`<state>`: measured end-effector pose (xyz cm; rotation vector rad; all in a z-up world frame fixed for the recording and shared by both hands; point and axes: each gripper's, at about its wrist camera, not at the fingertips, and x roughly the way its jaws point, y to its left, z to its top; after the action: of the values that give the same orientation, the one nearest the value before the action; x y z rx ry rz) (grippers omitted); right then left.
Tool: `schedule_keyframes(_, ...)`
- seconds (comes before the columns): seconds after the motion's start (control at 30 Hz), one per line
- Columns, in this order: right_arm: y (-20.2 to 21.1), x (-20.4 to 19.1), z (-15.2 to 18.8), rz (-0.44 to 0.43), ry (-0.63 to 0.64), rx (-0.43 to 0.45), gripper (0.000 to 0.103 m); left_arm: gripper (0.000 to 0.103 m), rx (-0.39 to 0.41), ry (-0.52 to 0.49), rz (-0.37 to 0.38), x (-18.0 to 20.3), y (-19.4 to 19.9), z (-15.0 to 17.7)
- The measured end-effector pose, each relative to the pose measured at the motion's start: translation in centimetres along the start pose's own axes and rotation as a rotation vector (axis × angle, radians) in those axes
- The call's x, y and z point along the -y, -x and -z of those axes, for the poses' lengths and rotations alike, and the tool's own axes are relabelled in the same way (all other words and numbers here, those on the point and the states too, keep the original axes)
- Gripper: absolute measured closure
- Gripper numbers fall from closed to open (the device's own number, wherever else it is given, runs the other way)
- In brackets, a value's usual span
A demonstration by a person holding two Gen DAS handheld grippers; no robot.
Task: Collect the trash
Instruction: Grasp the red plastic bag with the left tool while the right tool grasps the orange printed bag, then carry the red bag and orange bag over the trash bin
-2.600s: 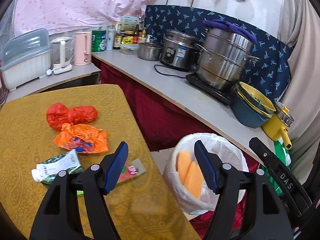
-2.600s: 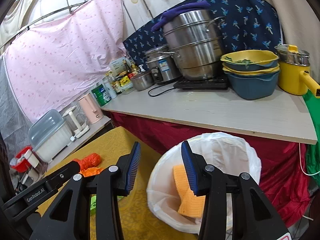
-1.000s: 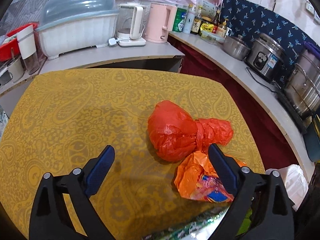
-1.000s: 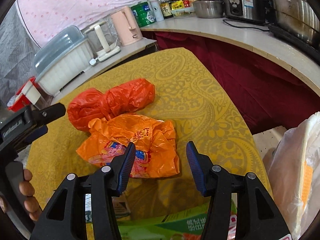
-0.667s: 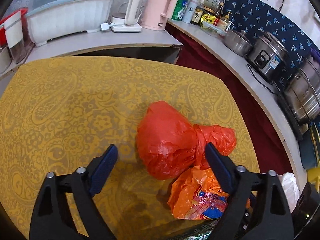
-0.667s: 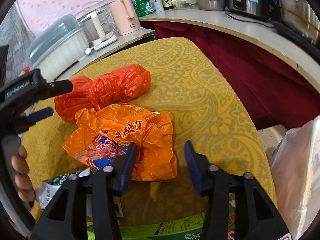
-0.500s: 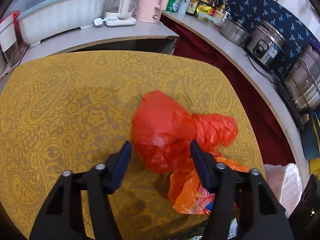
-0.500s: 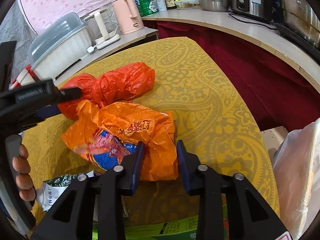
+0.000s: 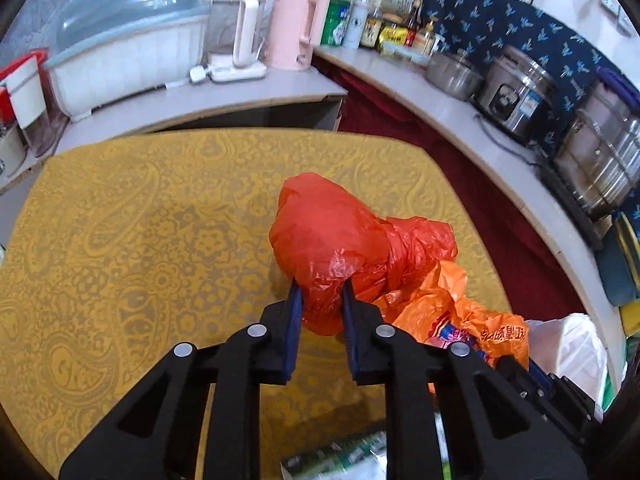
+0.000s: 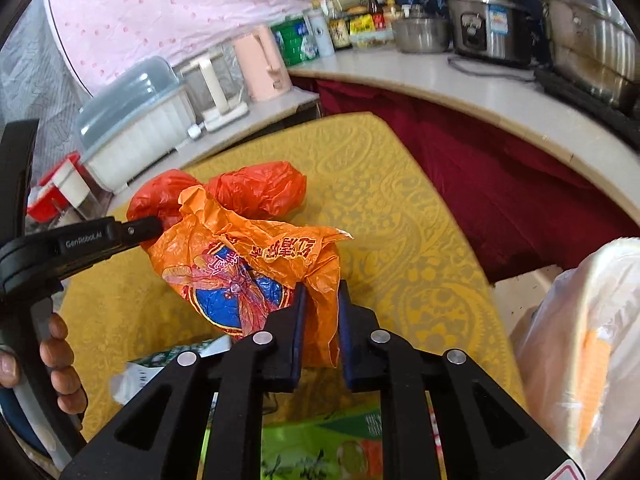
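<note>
Trash sits pinched in both tools: nearest the right wrist camera, the right gripper has a fold of the orange printed bag between its blue pads, jaws closing on it. Likewise the left gripper is closing on the near bulge of the red plastic bag, the film bunched between its pads. Both bags lie on the yellow patterned tablecloth, touching, the orange one overlapping the red one's knotted end.

Below the right gripper a green carton and a white-and-green pouch lie on the cloth, not yet collected. At the right edge, beside the table, stands the white-lined bin with something orange inside.

Thin film slips, so let each pinch finish before lifting, and raise the two bags apart so the overlap does not drag one from its grip. Whether the red bag holds anything heavy I cannot tell; lift it gently in case the film tears. Carry each over the bin's mouth before letting go.

Farther off, a pink kettle and a covered dish rack stand on the counter.
</note>
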<state>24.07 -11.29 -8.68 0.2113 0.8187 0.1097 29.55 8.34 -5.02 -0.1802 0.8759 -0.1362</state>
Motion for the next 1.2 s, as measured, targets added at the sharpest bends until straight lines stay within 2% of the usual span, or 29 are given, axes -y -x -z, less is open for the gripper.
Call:
schedule_keyframes(0.43,12.2,2.0,-1.8,0.012,-0.046,0.218,0.089,0.085,0.171,-0.030,0.044,4.2,11.6,-0.6)
schedule_keyframes(0.7,19.7,5.2,-1.6,0.037,-0.109,0.340,0.089,0.085,0.241,-0.075,0.092,7.9,17.6,0.9)
schedule_keyframes(0.93,24.6,9.4,-0.2,0.079,-0.193,0.409,0.089,0.085,0.254,-0.124,0.147,12.0,20.2,2.5)
schedule_keyframes(1.2,27.6,14.8,2.2,0.129,-0.298,0.435,0.089,0.085,0.218,-0.197,0.211,17.3,20.1,5.0)
